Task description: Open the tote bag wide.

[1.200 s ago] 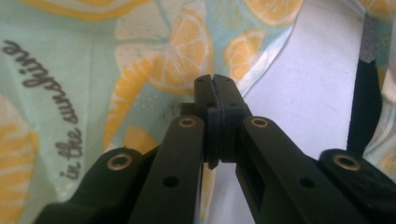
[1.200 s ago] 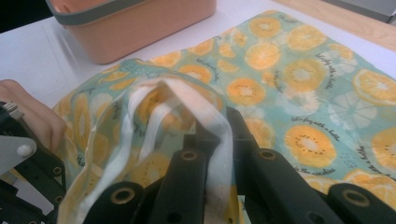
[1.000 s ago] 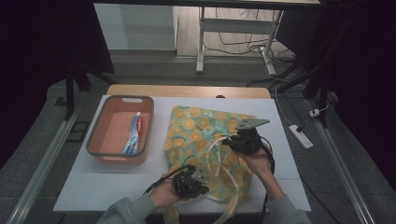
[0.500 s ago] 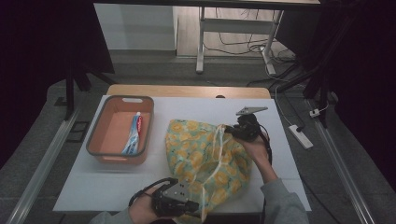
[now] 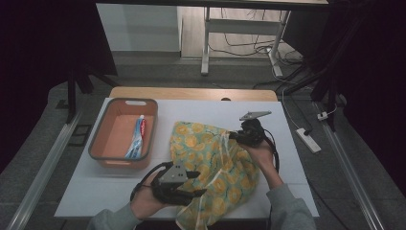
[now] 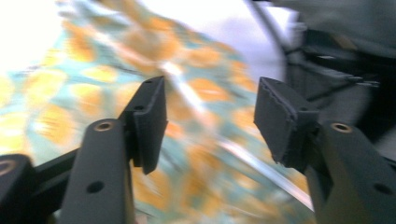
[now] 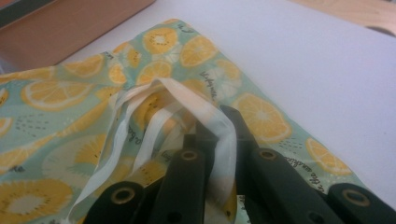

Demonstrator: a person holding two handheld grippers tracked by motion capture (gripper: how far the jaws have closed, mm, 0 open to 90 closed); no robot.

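The bag's [image 5: 215, 167] strap [image 7: 219, 140] is being gripped by the right tool [image 5: 239, 136]. The left tool [image 5: 198, 184], jaws just opened and empty, is being held at the bag's near-left edge, nearer its open end.

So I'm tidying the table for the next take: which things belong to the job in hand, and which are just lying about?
In use:
- lemon-print green cloth bag
- its white ribbon handles, clamped in the right tongs
- left tongs, just opened, nothing gripped

Lying about:
- orange plastic basket
- red, white and blue toothpaste tube inside it
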